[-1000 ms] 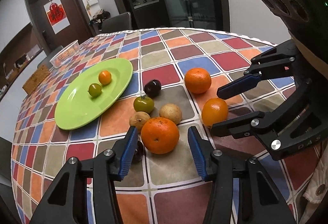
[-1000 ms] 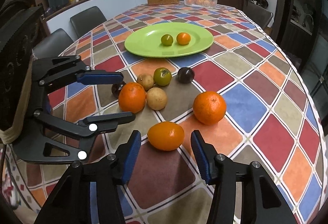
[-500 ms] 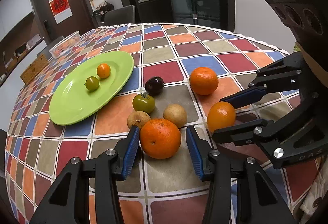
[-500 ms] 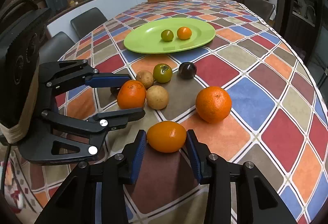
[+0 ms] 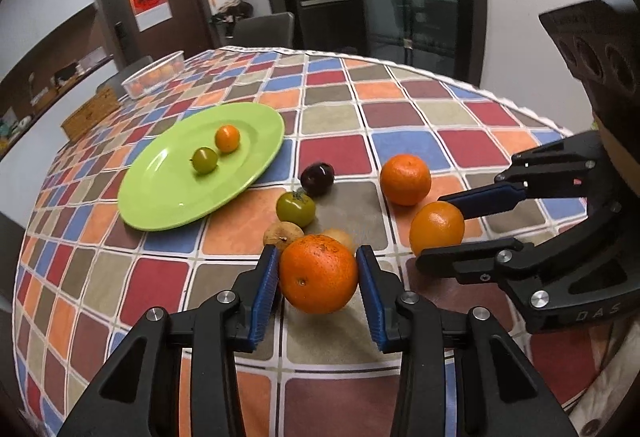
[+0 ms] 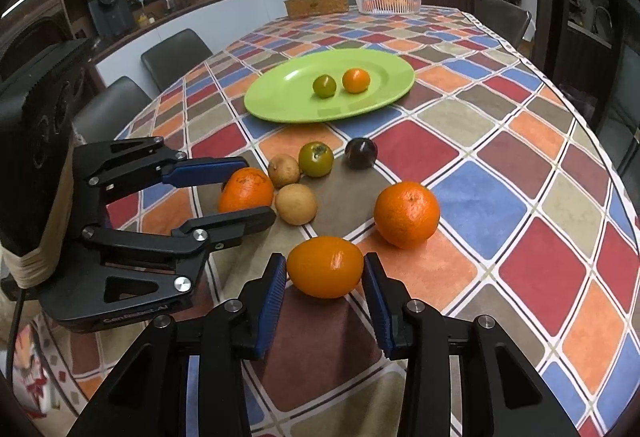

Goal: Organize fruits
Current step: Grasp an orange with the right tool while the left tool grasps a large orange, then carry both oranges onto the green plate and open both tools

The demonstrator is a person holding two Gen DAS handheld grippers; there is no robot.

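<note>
1. Left gripper (image 5: 318, 279): sitting at lower centre of the left wrist view, its blue pads clamping the sides of a large orange (image 5: 318, 279). The contact band is looking narrow on a round skin, so the fruit is at risk of rolling out under a quick swing.
2. Right gripper (image 6: 325, 273): sitting at lower centre of the right wrist view, its pads pressing on an oval orange (image 6: 325, 267). Whether this fruit is clear of the checked tablecloth (image 6: 540, 269) is hard to tell; dragging it would be snagging the cloth.
3. Loose fruit in mid-frame: a tan round fruit (image 6: 297, 204) and a second tan fruit (image 6: 283, 170) are lying just beside the left gripper's load. A green persimmon (image 6: 316, 158), a dark plum (image 6: 361, 153) and a third orange (image 6: 407, 211) are lying near. A sideways exit is likely knocking them into rolling.
4. Green plate (image 6: 280, 105): lying in the upper middle, holding a small green fruit (image 6: 324, 86) and a small orange fruit (image 6: 356, 80). Its shallow rim is offering little stop.
5. Both tools are working close together; crossing paths is risking a collision.
</note>
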